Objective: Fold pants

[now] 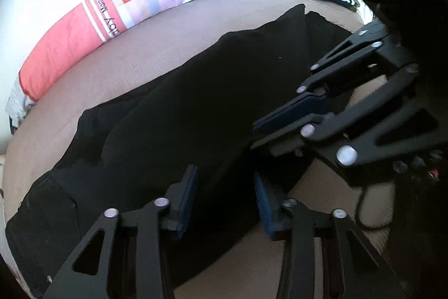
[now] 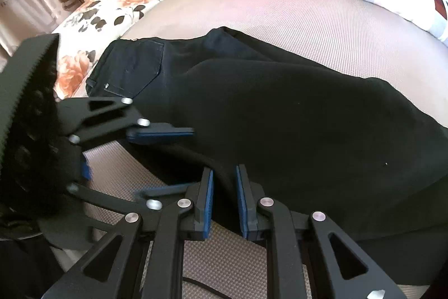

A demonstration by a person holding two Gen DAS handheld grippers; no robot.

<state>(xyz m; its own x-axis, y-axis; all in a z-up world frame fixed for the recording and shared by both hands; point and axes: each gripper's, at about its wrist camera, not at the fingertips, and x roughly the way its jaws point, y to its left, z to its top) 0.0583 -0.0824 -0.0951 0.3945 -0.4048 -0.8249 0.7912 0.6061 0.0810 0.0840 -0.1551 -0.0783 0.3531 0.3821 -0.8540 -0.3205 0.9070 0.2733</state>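
Now, in the left wrist view, the black pants [image 1: 173, 114] are lying across the beige bed [image 1: 117, 63], stretching from 7 o'clock toward 1 o'clock. The left gripper [image 1: 225, 201] is keeping its fingers narrowly apart over the cloth's near edge, gripping nothing. A patchwork pillow [image 1: 134, 2] is sitting at 11 o'clock. In the right wrist view, the pants [image 2: 294, 114] are spreading from 10 to 3 o'clock, a back pocket showing; the right gripper [image 2: 225, 201] is standing narrowly parted with a fold between its fingers, pads not pressing.
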